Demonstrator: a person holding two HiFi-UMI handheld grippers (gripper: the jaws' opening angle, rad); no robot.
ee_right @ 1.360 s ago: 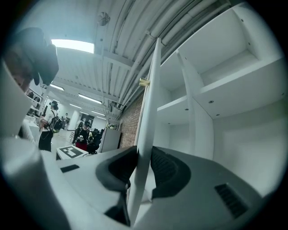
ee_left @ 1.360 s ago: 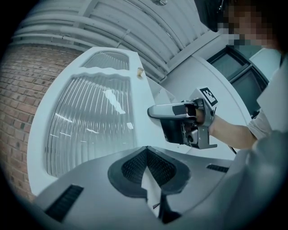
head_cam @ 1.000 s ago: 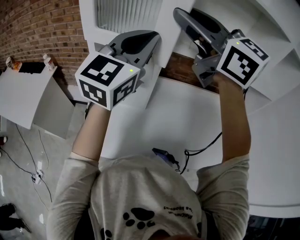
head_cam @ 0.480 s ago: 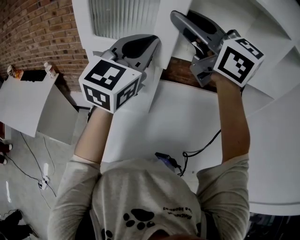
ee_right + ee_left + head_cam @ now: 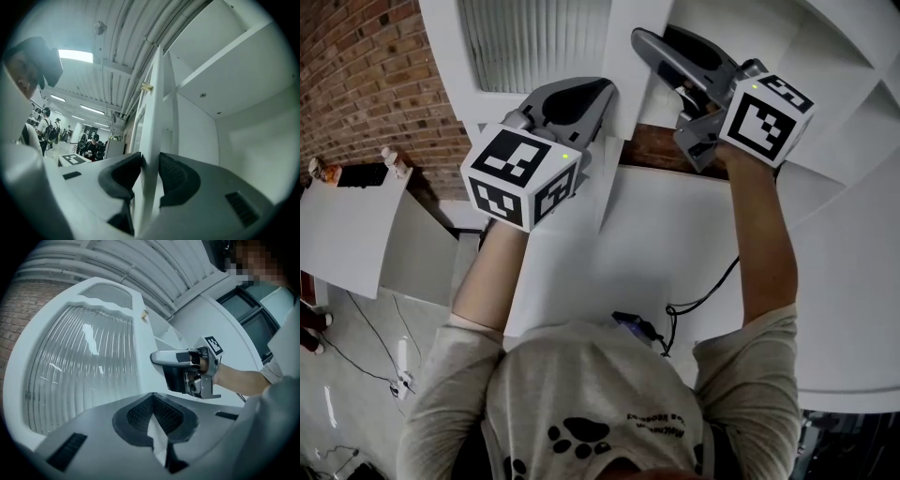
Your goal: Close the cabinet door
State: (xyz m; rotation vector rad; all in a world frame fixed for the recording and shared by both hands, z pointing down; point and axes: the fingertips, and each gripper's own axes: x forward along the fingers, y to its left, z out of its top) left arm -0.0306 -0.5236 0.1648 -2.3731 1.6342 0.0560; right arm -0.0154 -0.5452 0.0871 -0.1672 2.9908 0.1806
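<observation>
The white cabinet door has a ribbed glass pane and a small brass knob. It stands partly open in front of the shelves. My right gripper straddles the door's free edge. Both pads touch the panel while the jaws are opening. My left gripper is shut with nothing in it, its tip close to the door's outer face by the frame; contact is unclear. From the left gripper view, the right gripper shows at the door's edge.
Below the cabinet lies a white counter with a black cable. A brick wall and a white box are at the left. People stand far off in the room behind the door.
The right gripper and the door edge have shifted a little to the left in the head view. The left gripper has kept its place against the door.
</observation>
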